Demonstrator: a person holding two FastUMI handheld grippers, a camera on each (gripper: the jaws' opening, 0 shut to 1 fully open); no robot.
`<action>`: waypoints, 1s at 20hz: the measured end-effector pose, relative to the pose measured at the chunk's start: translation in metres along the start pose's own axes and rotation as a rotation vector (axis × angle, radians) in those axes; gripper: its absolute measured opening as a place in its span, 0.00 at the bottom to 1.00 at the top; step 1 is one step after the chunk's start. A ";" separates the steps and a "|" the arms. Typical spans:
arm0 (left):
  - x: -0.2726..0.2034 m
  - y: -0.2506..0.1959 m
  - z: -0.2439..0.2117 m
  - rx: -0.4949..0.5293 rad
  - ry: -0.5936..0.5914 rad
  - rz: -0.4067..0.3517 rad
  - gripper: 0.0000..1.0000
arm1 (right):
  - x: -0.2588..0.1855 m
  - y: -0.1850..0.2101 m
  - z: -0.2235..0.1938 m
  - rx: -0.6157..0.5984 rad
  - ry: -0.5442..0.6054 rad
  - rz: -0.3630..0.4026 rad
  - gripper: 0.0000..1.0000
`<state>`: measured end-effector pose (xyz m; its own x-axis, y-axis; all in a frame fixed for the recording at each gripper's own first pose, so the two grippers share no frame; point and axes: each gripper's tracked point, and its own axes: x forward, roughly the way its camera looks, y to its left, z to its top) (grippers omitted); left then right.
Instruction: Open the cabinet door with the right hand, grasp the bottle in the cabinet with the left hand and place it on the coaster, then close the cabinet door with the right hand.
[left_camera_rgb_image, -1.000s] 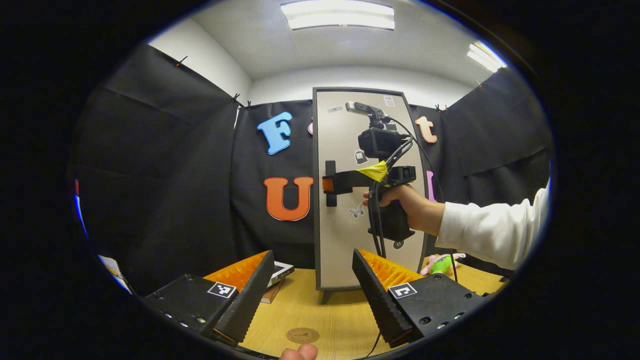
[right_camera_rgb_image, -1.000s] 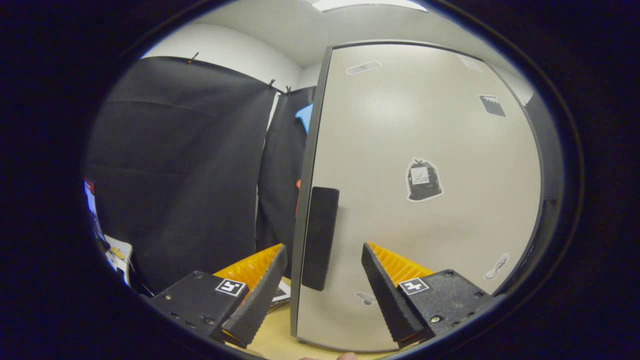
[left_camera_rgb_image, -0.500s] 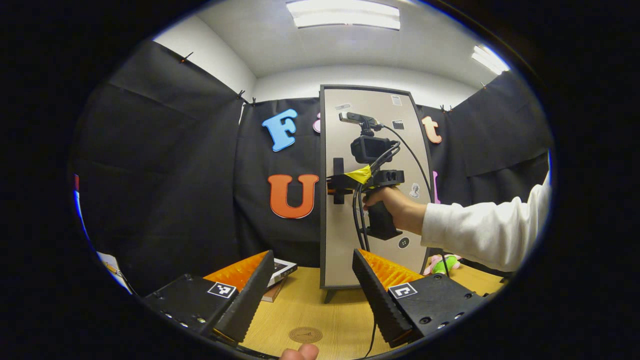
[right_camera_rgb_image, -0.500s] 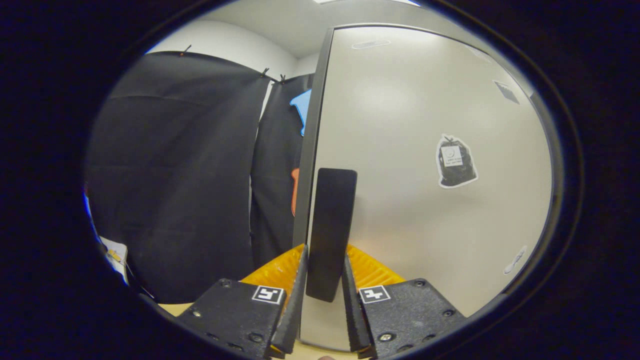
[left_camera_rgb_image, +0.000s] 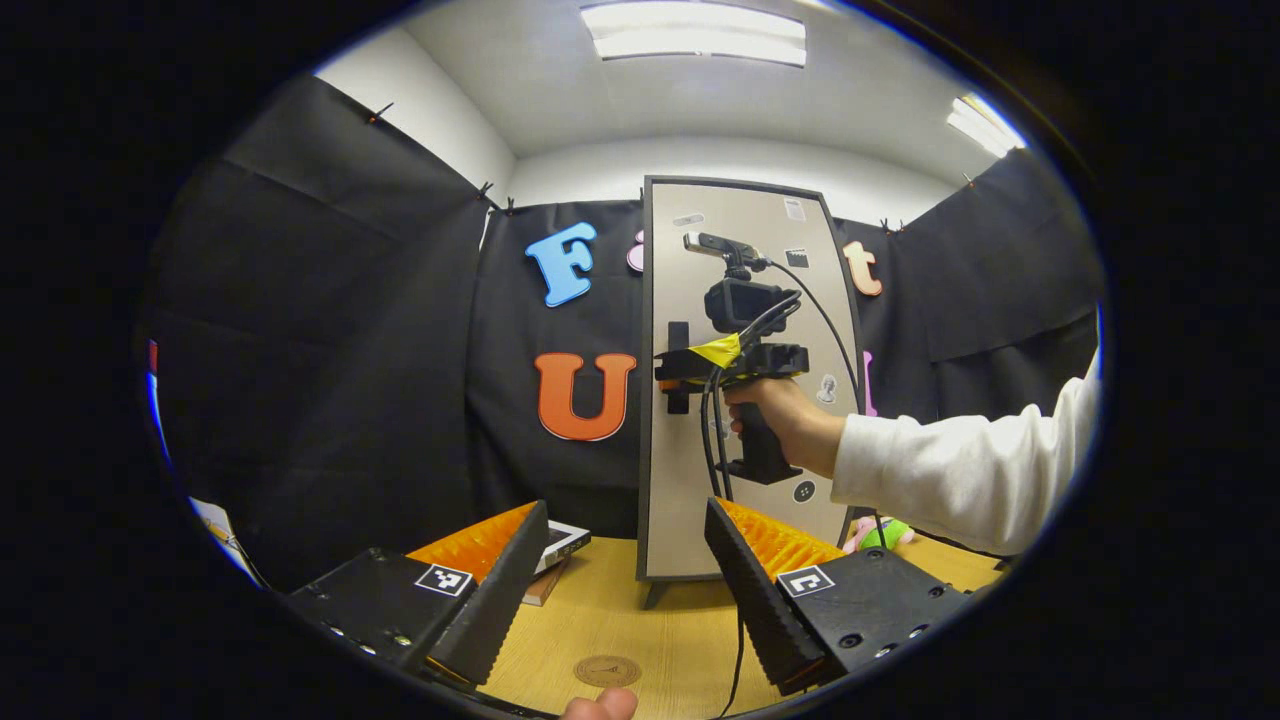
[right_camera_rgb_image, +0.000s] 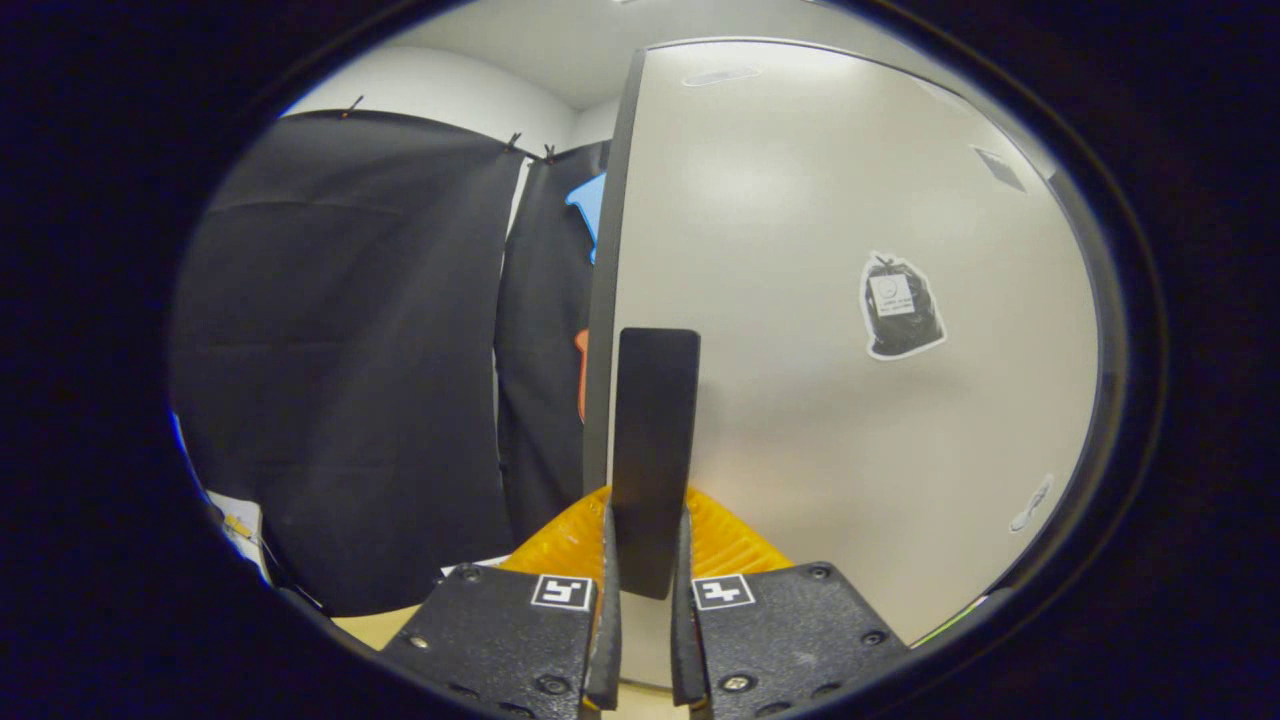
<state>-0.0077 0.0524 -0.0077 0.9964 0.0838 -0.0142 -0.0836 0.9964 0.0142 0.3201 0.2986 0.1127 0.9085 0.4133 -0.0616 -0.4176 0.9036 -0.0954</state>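
Standing ahead of our spread left fingers, the cabinet rests on the wooden table with its door shut; our right gripper is clamped on the dark door handle, both fingers pressing its lower end; our left gripper hangs wide, gripping nothing; the coaster lies low between its fingers.

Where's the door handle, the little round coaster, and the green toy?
door handle (right_camera_rgb_image: 655, 450), right gripper view, middle of the bar.
coaster (left_camera_rgb_image: 607, 670), left gripper view, centre of the disc.
green toy (left_camera_rgb_image: 880, 531), left gripper view, its green body.
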 end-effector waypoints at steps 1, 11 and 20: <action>0.002 0.004 0.000 -0.003 -0.001 0.003 0.95 | -0.003 0.001 -0.001 0.005 0.006 0.009 0.22; -0.004 0.016 0.000 -0.010 0.004 0.023 0.95 | -0.082 0.006 0.000 0.038 -0.023 0.078 0.22; -0.006 0.004 0.002 -0.001 -0.002 -0.008 0.95 | -0.145 -0.011 -0.003 0.031 -0.019 0.099 0.21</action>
<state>-0.0141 0.0554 -0.0059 0.9970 0.0761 -0.0127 -0.0759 0.9970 0.0131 0.1924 0.2283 0.1198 0.8632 0.5024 -0.0505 -0.5047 0.8612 -0.0591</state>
